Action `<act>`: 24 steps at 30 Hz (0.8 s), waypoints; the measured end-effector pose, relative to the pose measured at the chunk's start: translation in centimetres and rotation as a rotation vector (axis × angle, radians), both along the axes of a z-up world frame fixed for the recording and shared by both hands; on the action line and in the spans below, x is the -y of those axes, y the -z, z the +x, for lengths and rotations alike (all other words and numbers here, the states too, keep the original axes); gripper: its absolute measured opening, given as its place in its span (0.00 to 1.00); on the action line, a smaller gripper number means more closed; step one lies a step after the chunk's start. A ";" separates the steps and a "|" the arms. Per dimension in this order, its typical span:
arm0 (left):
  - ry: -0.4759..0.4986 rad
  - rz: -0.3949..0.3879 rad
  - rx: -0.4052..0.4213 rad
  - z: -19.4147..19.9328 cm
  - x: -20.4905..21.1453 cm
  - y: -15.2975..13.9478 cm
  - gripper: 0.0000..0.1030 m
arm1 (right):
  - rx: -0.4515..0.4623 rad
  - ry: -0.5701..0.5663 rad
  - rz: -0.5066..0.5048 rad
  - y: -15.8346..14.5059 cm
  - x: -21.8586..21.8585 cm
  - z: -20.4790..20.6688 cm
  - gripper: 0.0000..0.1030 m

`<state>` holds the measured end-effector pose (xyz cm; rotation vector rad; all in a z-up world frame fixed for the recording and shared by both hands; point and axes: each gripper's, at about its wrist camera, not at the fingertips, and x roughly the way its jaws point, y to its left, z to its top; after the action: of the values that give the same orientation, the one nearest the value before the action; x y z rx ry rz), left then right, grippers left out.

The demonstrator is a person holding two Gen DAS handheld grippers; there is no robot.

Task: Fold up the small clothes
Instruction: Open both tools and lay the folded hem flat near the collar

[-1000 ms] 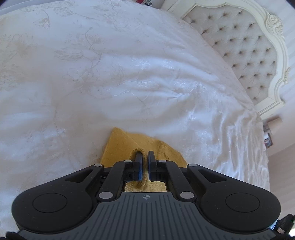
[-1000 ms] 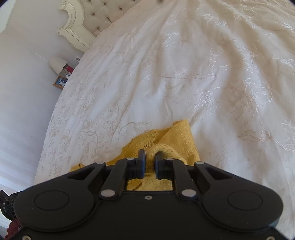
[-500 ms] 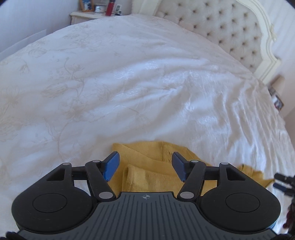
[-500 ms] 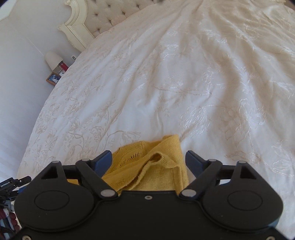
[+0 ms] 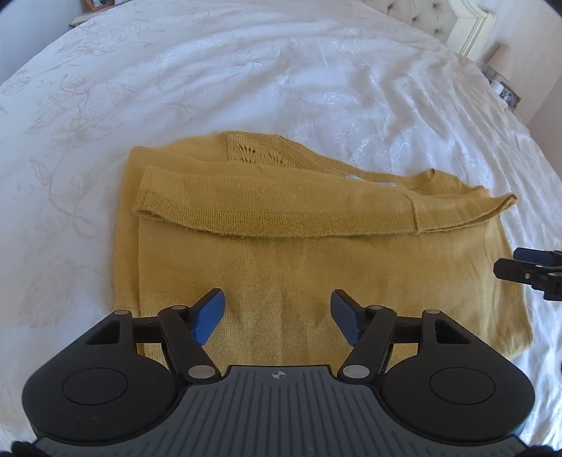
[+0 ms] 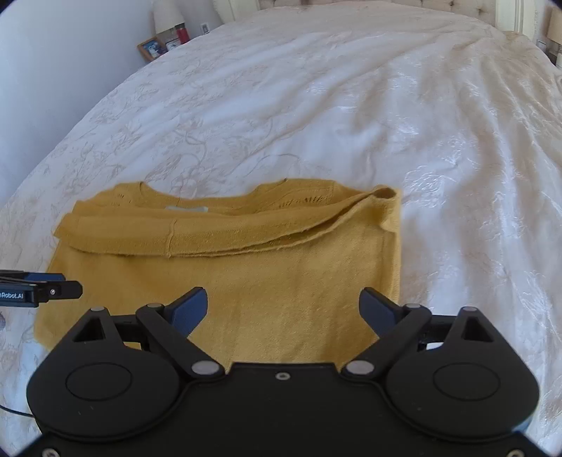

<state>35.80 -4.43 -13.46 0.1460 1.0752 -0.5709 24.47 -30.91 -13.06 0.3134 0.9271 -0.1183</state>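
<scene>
A mustard-yellow knitted sweater (image 5: 298, 253) lies flat on the white bedspread (image 5: 210, 70), with both sleeves folded across its upper part. It also shows in the right wrist view (image 6: 274, 274). My left gripper (image 5: 277, 314) is open and empty, above the sweater's near edge. My right gripper (image 6: 283, 311) is open and empty, above the same near part. The right gripper's tip shows at the right edge of the left wrist view (image 5: 527, 269); the left gripper's tip shows at the left edge of the right wrist view (image 6: 45, 290).
The bed has a tufted cream headboard (image 5: 439, 21). A bedside table with a lamp, a picture frame and small items (image 6: 165, 38) stands beyond the bed's far left side. A second lamp (image 5: 500, 61) stands at the other side.
Both grippers were shut on the sweater a second ago. They opened, let go and drew back and up, so the whole folded sweater now shows lying on the bed.
</scene>
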 end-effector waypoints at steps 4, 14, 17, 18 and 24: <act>-0.012 0.009 0.014 1.8 0.5 0.4 0.63 | -0.031 -0.052 -0.025 1.1 -0.6 1.4 0.91; 0.013 0.039 0.058 7.2 2.4 0.6 0.63 | -0.071 -0.063 -0.102 2.8 1.2 6.4 0.95; -0.004 0.034 0.060 8.5 2.4 0.5 0.63 | -0.064 -0.041 -0.103 2.8 2.3 7.5 0.95; -0.009 0.032 0.059 8.9 2.5 0.5 0.63 | -0.063 -0.033 -0.103 2.7 2.7 7.8 0.95; -0.027 0.038 0.051 10.5 2.6 0.4 0.63 | -0.062 0.029 -0.072 2.6 4.5 9.0 0.95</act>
<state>46.33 -7.08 -13.85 0.1784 1.0373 -0.5202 33.46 -35.43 -15.69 0.2579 0.9779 -0.1882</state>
